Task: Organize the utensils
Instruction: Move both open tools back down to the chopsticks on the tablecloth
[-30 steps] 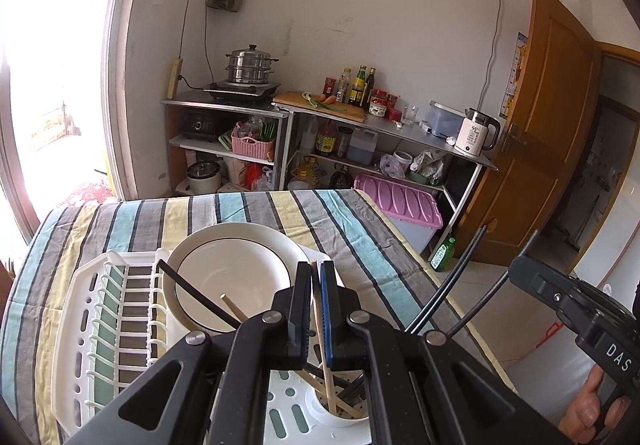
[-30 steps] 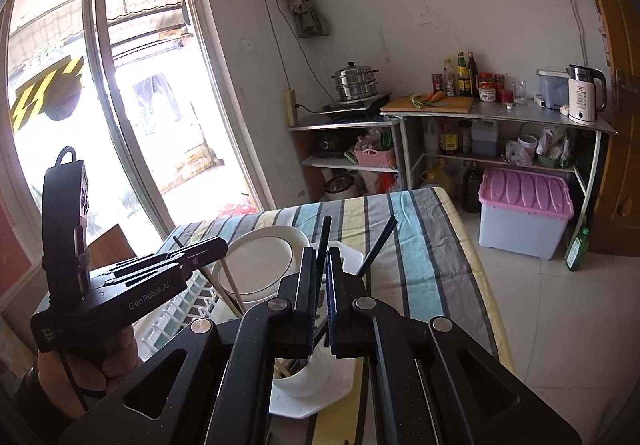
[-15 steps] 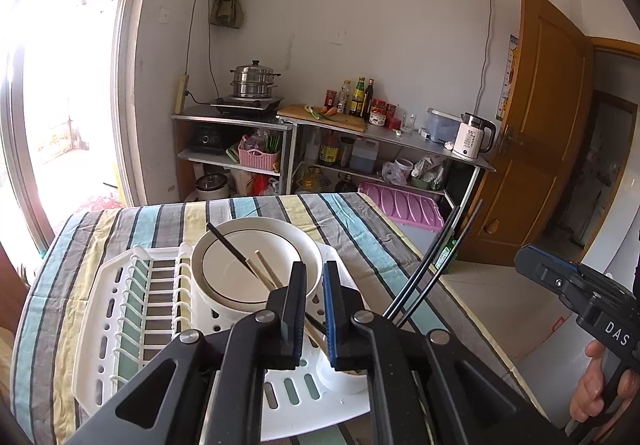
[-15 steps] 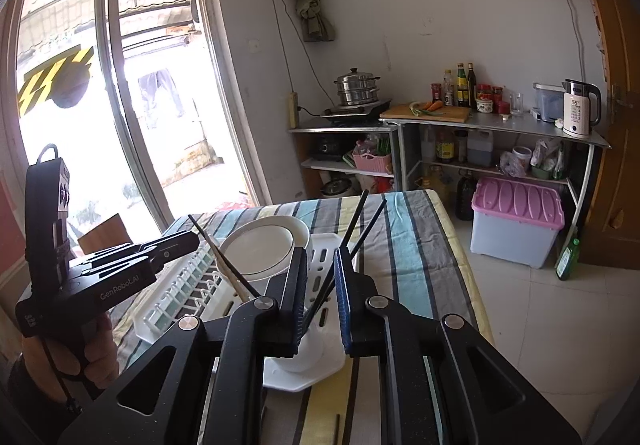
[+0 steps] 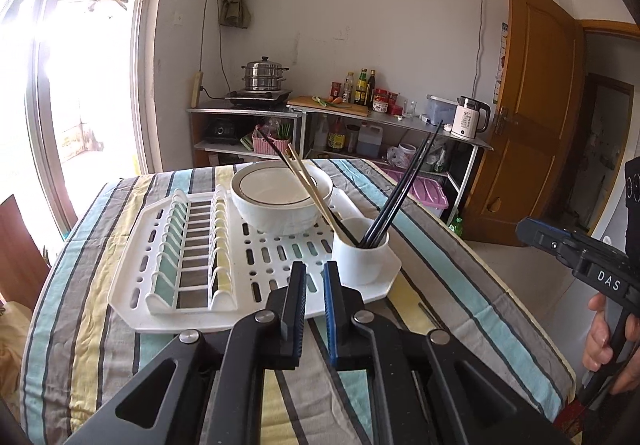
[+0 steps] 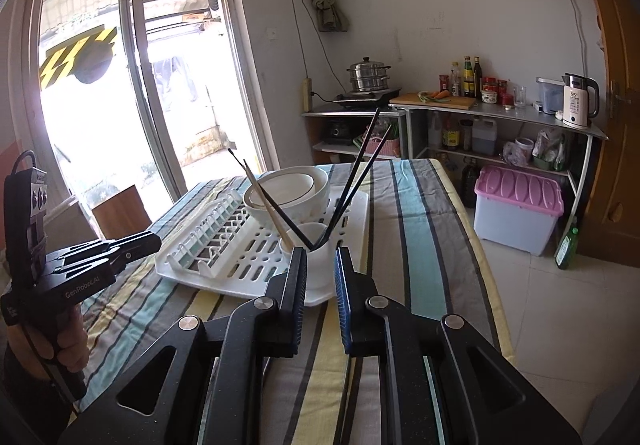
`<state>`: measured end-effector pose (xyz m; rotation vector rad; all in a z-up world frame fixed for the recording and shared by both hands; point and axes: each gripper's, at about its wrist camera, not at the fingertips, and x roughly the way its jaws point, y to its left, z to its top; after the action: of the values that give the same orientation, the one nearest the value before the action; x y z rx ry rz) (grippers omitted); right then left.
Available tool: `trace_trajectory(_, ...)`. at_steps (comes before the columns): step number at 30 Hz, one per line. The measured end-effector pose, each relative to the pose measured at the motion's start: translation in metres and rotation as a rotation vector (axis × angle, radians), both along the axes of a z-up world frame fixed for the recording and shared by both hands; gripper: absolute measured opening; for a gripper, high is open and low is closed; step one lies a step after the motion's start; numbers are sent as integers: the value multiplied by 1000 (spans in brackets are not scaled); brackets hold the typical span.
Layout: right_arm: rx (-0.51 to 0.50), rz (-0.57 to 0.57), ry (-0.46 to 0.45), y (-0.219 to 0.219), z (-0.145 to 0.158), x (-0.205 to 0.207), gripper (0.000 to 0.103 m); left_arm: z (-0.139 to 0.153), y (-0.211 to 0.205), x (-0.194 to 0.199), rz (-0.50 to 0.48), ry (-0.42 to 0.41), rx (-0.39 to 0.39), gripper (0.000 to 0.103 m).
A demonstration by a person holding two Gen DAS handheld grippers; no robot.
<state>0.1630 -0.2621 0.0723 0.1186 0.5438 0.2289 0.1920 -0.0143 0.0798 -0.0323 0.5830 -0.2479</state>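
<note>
A: What was seen on the striped cloth-covered table (image 5: 440, 245)?

B: A white perforated plastic drying rack (image 5: 248, 249) was laid there, with a white dark-rimmed ceramic bowl (image 5: 280, 201) set on it. At the rack's near right corner a white cylindrical holder cup (image 5: 360, 257) was stood, in which two long black chopsticks (image 5: 404, 185) were leaned to the right and pale wooden chopsticks (image 5: 312, 191) to the left, over the bowl.

A: How were the grippers held?

B: The left gripper (image 5: 315, 285) was held above the rack's near edge, its jaws parted by a narrow gap, nothing pinched. The right gripper (image 6: 320, 277) was likewise parted and empty, just short of the cup.

A: Was any writing read?

B: "DAS" was read on the right gripper's body, "GenRobot.AI" on the left's, and "55" on the white electric kettle (image 6: 576, 101).
</note>
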Motion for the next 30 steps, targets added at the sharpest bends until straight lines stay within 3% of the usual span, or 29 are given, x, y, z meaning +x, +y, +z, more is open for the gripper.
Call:
trace_trajectory(13,-12,9,56,0,-27,-43,15,-39,-2,-54,-4,90,-23,9)
trace_trajectory(22,-28,7,105,-2,-45,-34,15,-54,-23,-43,-28,156,-31,16)
trace_trajectory(30,-52,19,179,-2,-69,-11,15,-82,-43,-13,-26,283,-59,16)
